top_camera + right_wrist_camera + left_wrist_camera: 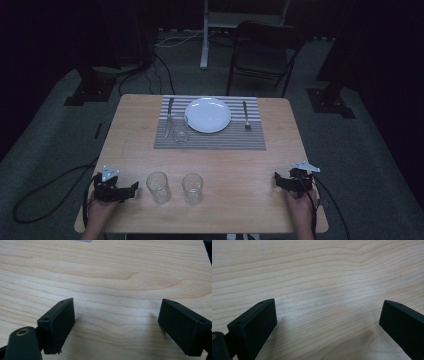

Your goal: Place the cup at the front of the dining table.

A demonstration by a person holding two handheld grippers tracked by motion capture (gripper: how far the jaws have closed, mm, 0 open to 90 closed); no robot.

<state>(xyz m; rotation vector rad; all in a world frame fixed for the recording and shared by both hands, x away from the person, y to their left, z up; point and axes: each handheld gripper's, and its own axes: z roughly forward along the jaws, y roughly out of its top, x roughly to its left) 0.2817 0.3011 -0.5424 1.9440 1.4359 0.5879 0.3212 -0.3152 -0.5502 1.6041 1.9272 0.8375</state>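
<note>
On the light wood table (235, 155), a grey striped placemat (210, 137) lies at the far middle. It carries a round white plate (208, 114), a knife (169, 114) left of the plate, a fork (246, 116) right of it, and a clear glass (179, 128) at the near-left of the plate, close to the knife. All of that sits inside the mat's edges.

Two more clear glasses stand upright on bare wood near the front edge: the left tumbler (158, 187) and the right tumbler (192, 188), side by side and apart. Both are cylindrical with thin walls and look empty.

The left gripper (134, 187) rests at the near-left corner, held by the left hand (100, 210). It points toward the left tumbler, near it but not touching. Its jaws are spread wide, with bare wood grain (324, 290) between them in the left gripper view.

The right gripper (276, 180) sits at the near-right corner in the right hand (301, 205), with a grey three-cornered plate on top and a cable trailing off the table. Its jaws are also spread wide over bare wood (117, 302), gripping nothing. A sliver of the mat's corner (80, 241) shows at the top of the right gripper view.

There's a broad open strip of wood between the mat and the tumblers, and another between the right tumbler and the right gripper. Beyond the table, a dark folding chair (262, 52) stands on grey carpet.
</note>
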